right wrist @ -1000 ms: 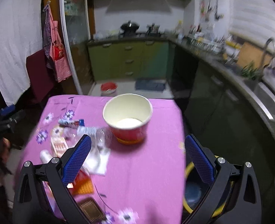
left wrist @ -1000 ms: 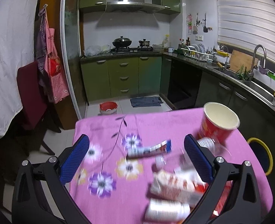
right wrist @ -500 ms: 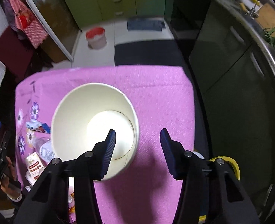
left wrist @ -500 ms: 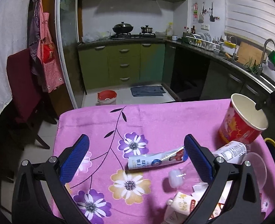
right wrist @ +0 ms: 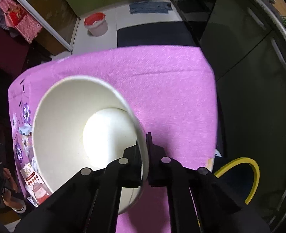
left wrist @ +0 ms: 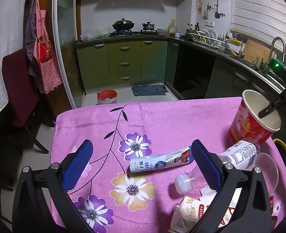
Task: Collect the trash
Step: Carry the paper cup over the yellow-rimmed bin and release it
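A red paper cup (left wrist: 253, 120) with a white inside (right wrist: 80, 124) stands tilted at the right side of the pink flowered tablecloth (left wrist: 162, 122). My right gripper (right wrist: 144, 145) is shut on the cup's rim, one finger inside and one outside. My left gripper (left wrist: 143, 161) is open and empty above a flattened white and blue tube (left wrist: 160, 162). A clear plastic bottle (left wrist: 230, 159), a clear lid (left wrist: 265, 169) and small cartons (left wrist: 189, 211) lie at the near right.
A dark bin with a yellow rim (right wrist: 239, 172) stands on the floor past the table's right edge. A red bucket (left wrist: 106, 96) and a blue mat (left wrist: 149, 90) lie on the kitchen floor. A chair (left wrist: 20, 89) stands at the left.
My right gripper has closed on the cup's rim and the cup now tilts. My left gripper has barely moved.
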Motion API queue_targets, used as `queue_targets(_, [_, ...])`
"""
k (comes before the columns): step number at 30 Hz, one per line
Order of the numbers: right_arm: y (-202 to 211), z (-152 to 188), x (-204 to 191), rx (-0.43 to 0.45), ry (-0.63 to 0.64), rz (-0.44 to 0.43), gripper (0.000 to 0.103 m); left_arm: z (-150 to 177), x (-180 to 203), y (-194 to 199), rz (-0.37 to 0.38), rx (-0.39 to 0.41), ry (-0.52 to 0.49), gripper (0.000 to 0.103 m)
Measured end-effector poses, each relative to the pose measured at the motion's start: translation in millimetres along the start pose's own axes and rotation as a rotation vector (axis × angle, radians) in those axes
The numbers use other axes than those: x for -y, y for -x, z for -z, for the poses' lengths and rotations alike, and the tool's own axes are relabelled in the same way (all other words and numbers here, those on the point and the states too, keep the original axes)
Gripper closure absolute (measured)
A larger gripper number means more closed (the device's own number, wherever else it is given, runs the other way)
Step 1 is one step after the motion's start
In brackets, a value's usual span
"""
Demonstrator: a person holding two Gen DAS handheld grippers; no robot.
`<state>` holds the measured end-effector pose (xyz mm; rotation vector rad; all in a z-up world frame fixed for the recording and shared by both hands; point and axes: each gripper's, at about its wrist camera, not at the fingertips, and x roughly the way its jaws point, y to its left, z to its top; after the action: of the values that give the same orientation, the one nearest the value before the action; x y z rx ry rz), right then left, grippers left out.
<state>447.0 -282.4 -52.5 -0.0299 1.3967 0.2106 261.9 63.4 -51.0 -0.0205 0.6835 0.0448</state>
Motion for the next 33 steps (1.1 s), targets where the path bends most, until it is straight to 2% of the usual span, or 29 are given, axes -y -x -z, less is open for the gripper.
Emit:
queue_targets(3, [33,15,24,0.056,-0.04,-0.032,0.098,1,1,0,0.006,-0.005,-0.003,0.006])
queue_targets(6, [74,42,73,0.112,-0.123,-0.044,0.098,3,4,-1,0.029,-0.012,-0.003,0.006])
queue_targets(9, [101,81,138,0.147,-0.244,-0.02,0.098,3,8,1,0.035,-0.01,-0.012,0.006])
queue_targets(13, [93,135,215,0.123,-0.404,0.014,0.098,3,12,5,0.048,-0.001,-0.019,0.006])
queue_targets(17, [48,169,273,0.08,-0.528,0.027,0.098,4,15,5,0.047,-0.003,-0.028,0.006])
queue_targets(26, [-55,178,303,-0.008,-0.585,0.043,0.095,6,25,4,0.052,-0.002,-0.065,0.006])
queue_targets(27, [-61,179,304,-0.014,-0.588,0.048,0.093,6,26,4,0.054,-0.002,-0.067,0.006])
queue_targets(29, [-68,176,304,-0.014,-0.606,0.048,0.082,7,25,4,0.056,-0.005,-0.069,0.006])
queue_targets(33, [-62,171,301,-0.001,-0.599,0.068,0.079,7,26,2,0.073,-0.019,-0.068,0.006])
